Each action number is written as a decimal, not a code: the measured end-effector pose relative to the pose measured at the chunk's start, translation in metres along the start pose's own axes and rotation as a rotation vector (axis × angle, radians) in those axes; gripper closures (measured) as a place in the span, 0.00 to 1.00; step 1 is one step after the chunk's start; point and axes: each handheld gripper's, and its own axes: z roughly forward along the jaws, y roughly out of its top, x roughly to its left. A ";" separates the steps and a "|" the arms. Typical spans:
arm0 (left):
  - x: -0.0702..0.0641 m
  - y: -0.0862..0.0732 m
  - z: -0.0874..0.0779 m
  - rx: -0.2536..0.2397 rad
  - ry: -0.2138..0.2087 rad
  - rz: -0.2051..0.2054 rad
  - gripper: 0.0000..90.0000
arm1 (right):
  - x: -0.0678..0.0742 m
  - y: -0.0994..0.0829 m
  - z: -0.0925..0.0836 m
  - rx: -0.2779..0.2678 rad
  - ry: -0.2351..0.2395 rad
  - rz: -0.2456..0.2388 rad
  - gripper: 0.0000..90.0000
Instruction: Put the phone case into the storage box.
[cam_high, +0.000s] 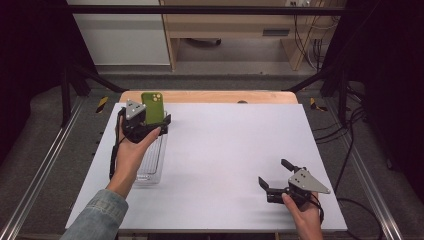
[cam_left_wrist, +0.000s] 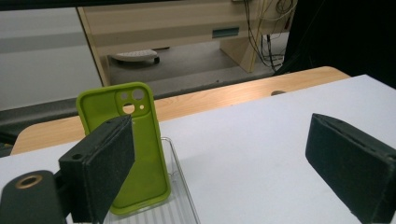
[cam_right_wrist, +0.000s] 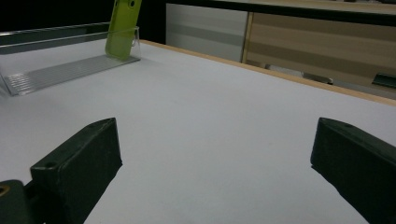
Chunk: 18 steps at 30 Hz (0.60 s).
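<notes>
Phone case (cam_high: 153, 107): green, standing upright at the far end of a clear ribbed rack (cam_high: 151, 162) on the left part of the white worktop (cam_high: 225, 155).

High view, left gripper (cam_high: 159, 125): held in the person's left hand (cam_high: 131, 150) right in front of the case, over the rack; jaws spread, nothing between them.

High view, right gripper (cam_high: 272, 177): low over the near right part of the worktop, well apart from the case; jaws released and empty.

Left gripper view, case (cam_left_wrist: 128, 144): camera cut-outs at the top, back face toward the camera, foot sitting in the rack's grooves (cam_left_wrist: 163, 212); it leans slightly back. One jaw overlaps its lower left edge in the picture; the other is far off to the right, so the jaws straddle it loosely without a grip.

Right gripper view, case (cam_right_wrist: 122, 28): seen edge-on and far off, leaning in the rack (cam_right_wrist: 60, 70), a thin profile that the other views hide. Jaws wide apart over bare worktop.

Handling, judged: light, flexible and somewhat rubbery, so it should not slip, but it may bend if pinched hard. Best hold is across the two long side edges, below the camera holes and above the rack's lip.

View difference: the high view gives both grippers' spacing; the left gripper view gives the cut-outs and the case's seat.
</notes>
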 end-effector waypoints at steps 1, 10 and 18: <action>-0.001 0.001 -0.003 -0.005 -0.003 -0.002 0.09 | 0.000 0.000 0.000 0.001 0.003 0.001 0.02; -0.001 0.002 -0.023 -0.054 -0.005 -0.014 0.09 | 0.000 0.000 -0.001 0.006 0.021 0.004 0.04; -0.007 0.003 -0.029 -0.096 -0.031 -0.017 0.09 | -0.002 -0.001 -0.002 0.001 0.025 0.012 0.04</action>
